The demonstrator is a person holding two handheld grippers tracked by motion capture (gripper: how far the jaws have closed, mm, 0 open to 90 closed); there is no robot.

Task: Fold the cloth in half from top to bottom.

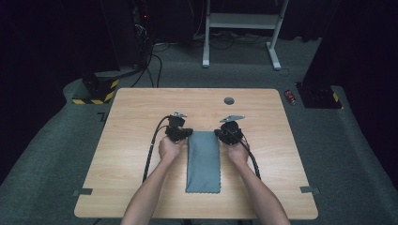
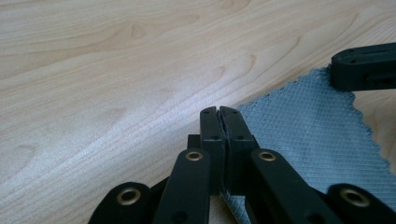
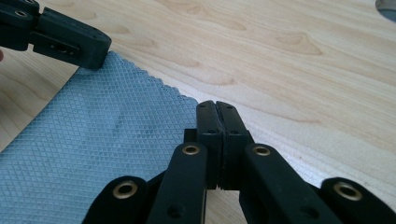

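**Inspector A:** The cloth point(image 1: 203, 161) is recorded lying flat on the wooden counter point(image 1: 126, 154), folded into a long grey-blue strip running away from the person, between the two forearms. A diamond weave and a scalloped edge are noted in both gripper views. No label, brand or writing can be read on it.

**Inspector B:** Confirmed. The left gripper point(image 1: 180, 134) is seen at the far left corner of the cloth point(image 2: 317, 135); its jaws are clenched, pads pressed together, with the cloth's corner pinched between them.

**Inspector A:** The right gripper point(image 1: 228, 134) is found at the far right corner. Its jaws are likewise clenched on the cloth point(image 3: 93, 144) at its edge.

**Inspector B:** No marking is legible on either gripper. A round grommet point(image 1: 229, 101) is set in the counter beyond the cloth. Yellow-and-black striped tape point(image 1: 96, 101) is observed on the floor at the counter's far left, without readable text.
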